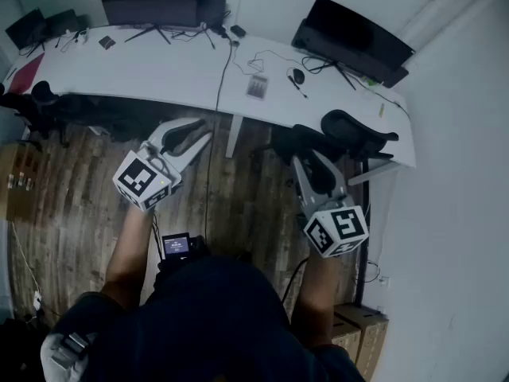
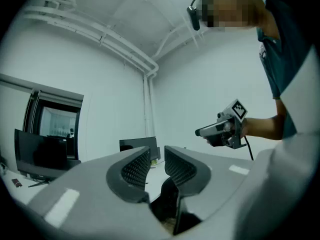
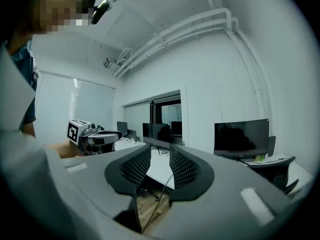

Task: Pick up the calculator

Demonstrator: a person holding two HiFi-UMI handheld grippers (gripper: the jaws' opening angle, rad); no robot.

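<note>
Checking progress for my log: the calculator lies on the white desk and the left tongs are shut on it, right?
Not quite. The calculator does lie on the white desk, but the left tongs are apart and empty, as the left gripper view shows.

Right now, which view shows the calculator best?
Head view: the calculator lies flat on the white desk, seen from above and unobstructed. The left gripper view and right gripper view only skim the desk at a low angle past open, empty jaws; I can't make out the calculator in either.
</note>
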